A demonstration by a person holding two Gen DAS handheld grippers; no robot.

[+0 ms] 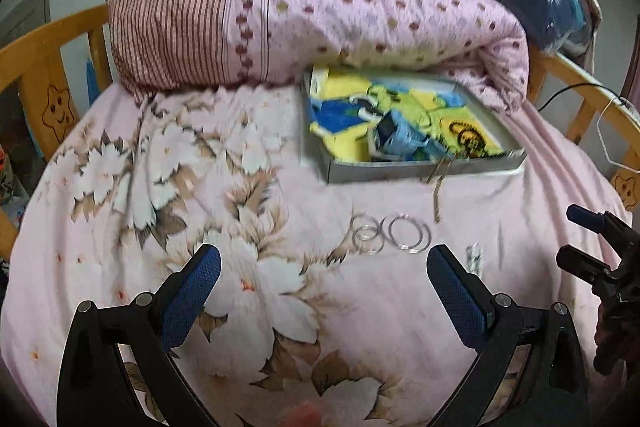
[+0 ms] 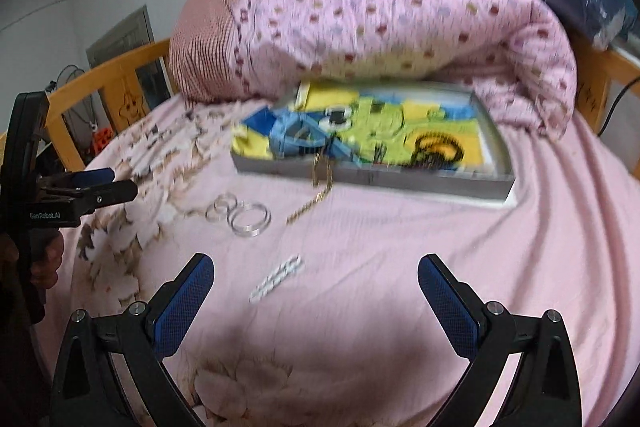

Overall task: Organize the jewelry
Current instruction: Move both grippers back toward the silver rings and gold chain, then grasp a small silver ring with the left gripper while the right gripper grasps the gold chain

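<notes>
Blue-padded fingers (image 1: 192,291) of the left gripper (image 1: 324,291) stood wide apart over the pink flowered bedsheet (image 1: 160,187), holding nothing. Just ahead of them lay several clear bangles (image 1: 390,237), overlapping one another on the sheet, with a small pale beaded bracelet (image 1: 474,255) beside the right-hand finger. The right gripper (image 2: 316,291) likewise had its fingers spread and empty, hovering above the sheet; the beaded bracelet lay between and slightly ahead of them, the bangles farther off to the left. Beyond these, a gold chain (image 2: 320,183) hung over the front wall of a shallow grey tray (image 2: 400,179), its loose end trailing onto the sheet. Inside the tray was a yellow-and-blue cartoon picture and a small blue box (image 1: 400,139), blurred. A rolled pink dotted quilt (image 1: 360,11) sat behind the tray, against the wooden bed rail (image 1: 40,51).
</notes>
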